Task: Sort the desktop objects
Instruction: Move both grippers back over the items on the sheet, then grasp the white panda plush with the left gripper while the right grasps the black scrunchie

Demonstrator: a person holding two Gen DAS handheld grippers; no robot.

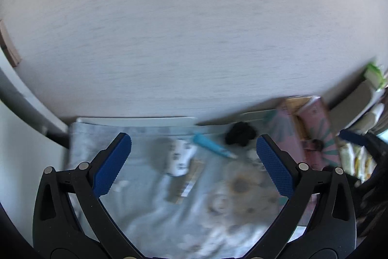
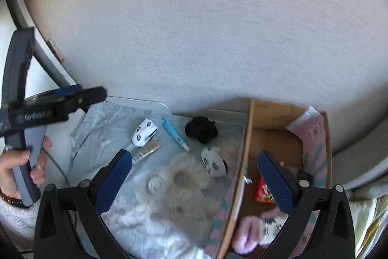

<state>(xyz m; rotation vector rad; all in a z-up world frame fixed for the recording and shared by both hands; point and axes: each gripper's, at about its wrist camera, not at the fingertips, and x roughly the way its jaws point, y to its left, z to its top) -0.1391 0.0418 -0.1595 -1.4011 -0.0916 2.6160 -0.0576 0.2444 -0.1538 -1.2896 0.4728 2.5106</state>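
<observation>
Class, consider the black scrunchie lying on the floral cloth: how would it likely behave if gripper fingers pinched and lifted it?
The black scrunchie looks like bunched, crumpled fabric, so it would probably squash and hang limp. It appears light. Being soft and lumpy, it is unlikely to roll or break.

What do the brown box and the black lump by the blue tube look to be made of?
The box looks like plain corrugated cardboard: matt brown walls with thin, bare cut edges. The black lump seems to be soft fabric, perhaps a scrunchie: crumpled, dull, with no hard outline. The blue tube looks like smooth plastic, though the blur leaves that open.
</observation>
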